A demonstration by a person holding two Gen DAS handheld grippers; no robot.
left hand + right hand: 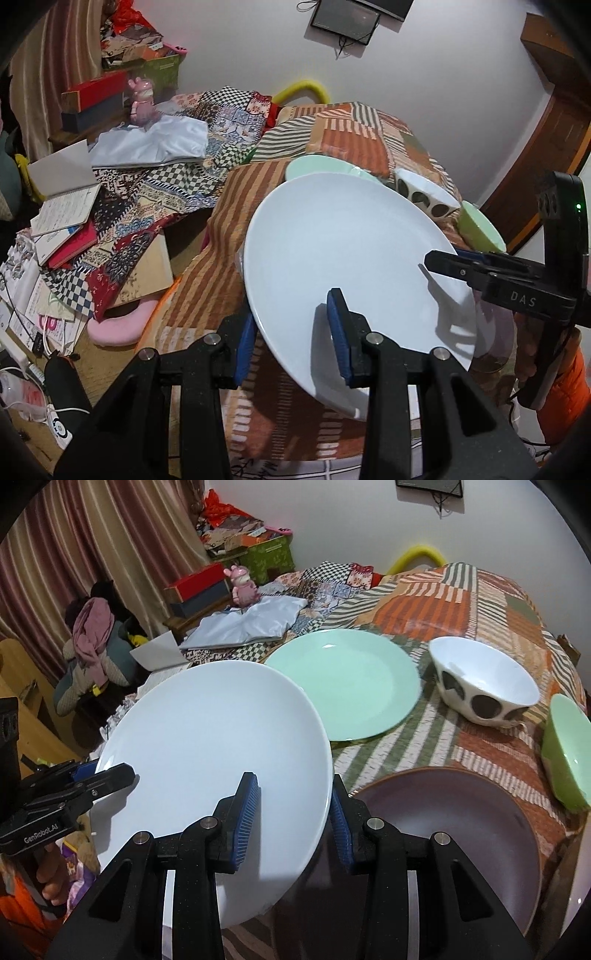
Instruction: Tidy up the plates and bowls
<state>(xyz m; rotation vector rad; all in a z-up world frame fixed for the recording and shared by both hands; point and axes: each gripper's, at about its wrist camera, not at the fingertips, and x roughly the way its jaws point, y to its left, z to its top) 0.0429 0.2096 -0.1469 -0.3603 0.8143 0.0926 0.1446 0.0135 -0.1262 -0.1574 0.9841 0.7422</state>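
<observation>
A large white plate (pixel 343 254) (pixel 207 746) hangs tilted above the patchwork cloth, held from two sides. My left gripper (pixel 291 321) is shut on its near rim, and its black fingers (pixel 122 771) show on the plate's left edge in the right wrist view. My right gripper (pixel 293 786) is shut on the opposite rim and reaches in from the right (pixel 432 258) in the left wrist view. Behind lie a mint plate (pixel 343 686) (pixel 317 166), a white bowl with dark spots (pixel 484 686) (pixel 424 194) and a green bowl (pixel 569 749) (pixel 480 229). A brownish-purple plate (pixel 461 830) sits right under my right gripper.
The striped patchwork cloth (pixel 480 602) covers the table. To the left lie open notebooks (pixel 62 214), a grey folded sheet (pixel 155 140), a pink figurine (pixel 243 585) and stacked boxes (pixel 199 587). Cables and a pink pad (pixel 114 325) lie on the lower wooden surface.
</observation>
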